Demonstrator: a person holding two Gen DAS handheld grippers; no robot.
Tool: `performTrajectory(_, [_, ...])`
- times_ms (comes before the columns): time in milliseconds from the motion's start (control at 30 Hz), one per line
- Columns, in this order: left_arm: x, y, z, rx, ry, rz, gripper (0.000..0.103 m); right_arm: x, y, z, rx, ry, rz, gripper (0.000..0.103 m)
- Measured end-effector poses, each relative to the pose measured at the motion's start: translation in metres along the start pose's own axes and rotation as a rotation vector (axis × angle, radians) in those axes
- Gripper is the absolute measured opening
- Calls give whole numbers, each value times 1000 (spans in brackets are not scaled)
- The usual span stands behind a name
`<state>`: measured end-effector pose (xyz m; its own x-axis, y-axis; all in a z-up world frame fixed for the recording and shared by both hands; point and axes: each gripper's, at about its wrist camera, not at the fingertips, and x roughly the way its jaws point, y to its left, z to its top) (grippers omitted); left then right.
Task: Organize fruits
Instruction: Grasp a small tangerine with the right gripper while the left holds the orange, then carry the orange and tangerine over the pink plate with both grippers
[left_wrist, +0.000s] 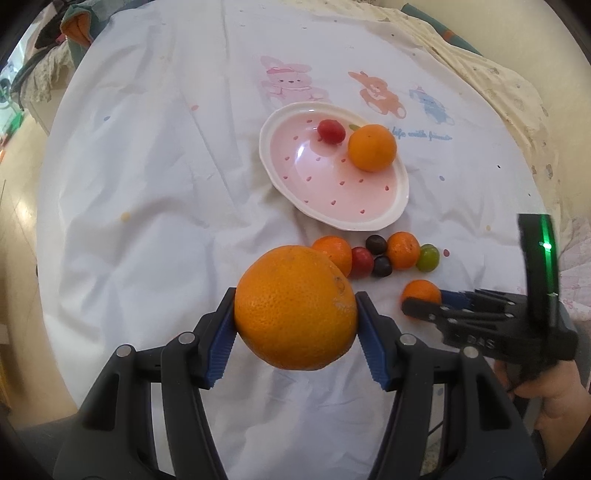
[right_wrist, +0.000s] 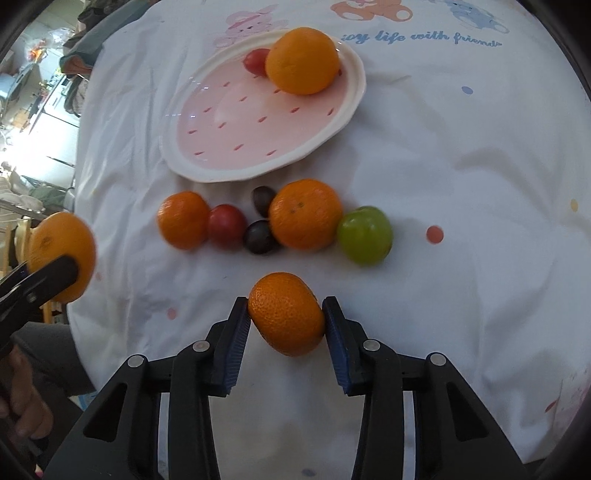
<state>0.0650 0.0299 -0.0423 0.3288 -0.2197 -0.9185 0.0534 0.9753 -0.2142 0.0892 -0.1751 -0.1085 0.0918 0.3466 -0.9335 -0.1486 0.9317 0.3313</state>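
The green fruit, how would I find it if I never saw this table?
Find the pink plate with the cream rim on the white cloth. Just in front of it runs a short row of small fruits; follow that row to its end on the side away from the large orange held in the left claw. The green fruit sits there, touching a mandarin, and it is the only green one.

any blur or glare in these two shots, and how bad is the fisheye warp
Left wrist view: sharp on the large orange, but the right tongs at the edge are smeared; heavy barrel warp bends the white cloth into a dome. Right wrist view: the row of loose fruit looks soft, the orange at the left edge is blurred; window glare streaks the pink oval plate.
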Motion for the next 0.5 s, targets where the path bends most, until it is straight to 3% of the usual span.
performTrajectory(333, [3,9,-5,-16,-14,45,57,-26,2,-7,26,-46,69,42])
performTrajectory(500, [-2,8,-3,-15,-24,56,57,-54,-8,0,64,-126,107,42])
